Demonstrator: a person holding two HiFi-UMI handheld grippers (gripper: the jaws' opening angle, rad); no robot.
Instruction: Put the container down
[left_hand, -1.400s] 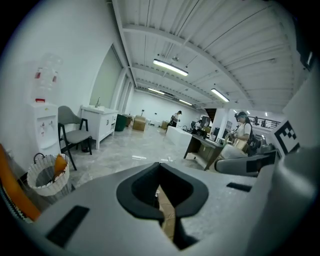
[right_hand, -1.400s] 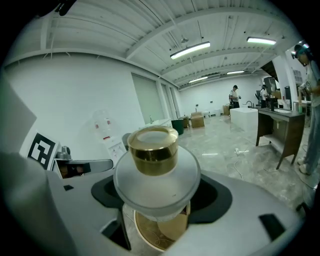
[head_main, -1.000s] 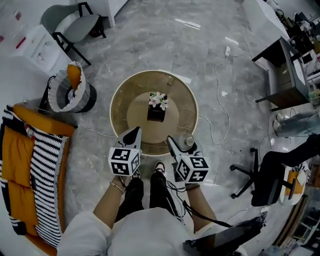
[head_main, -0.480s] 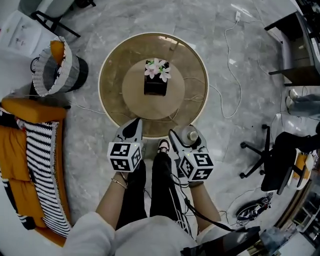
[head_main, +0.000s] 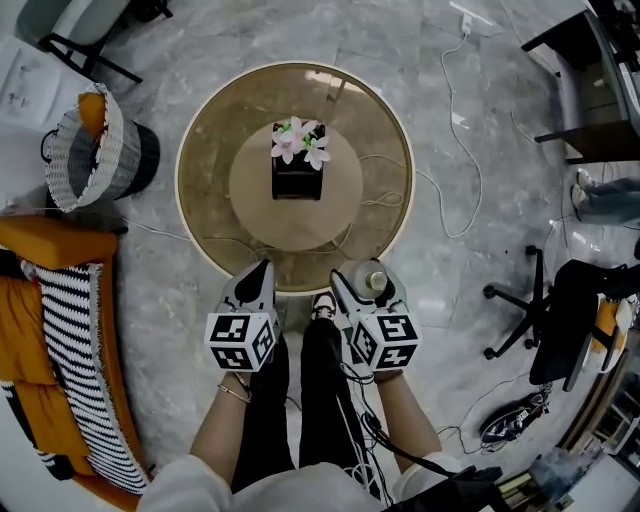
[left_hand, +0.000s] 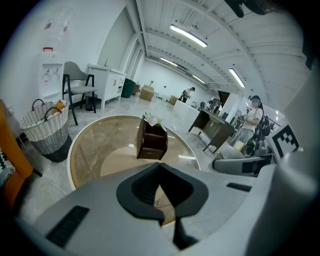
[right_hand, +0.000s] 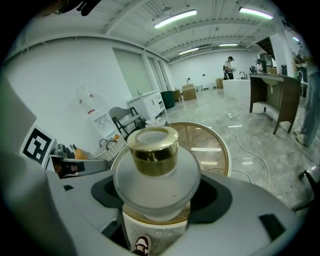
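Within right gripper (right_hand: 159, 227), container (right_hand: 156, 170), base hidden.

My right gripper (right_hand: 159, 202) with jaws clamped on a frosted container (right_hand: 157, 177), gold cap (right_hand: 155, 150) up, round desk (right_hand: 212, 142) beyond

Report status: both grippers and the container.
Left gripper shut, empty. Right gripper shut on container, held at round table near rim. Flower box at table centre, well apart.
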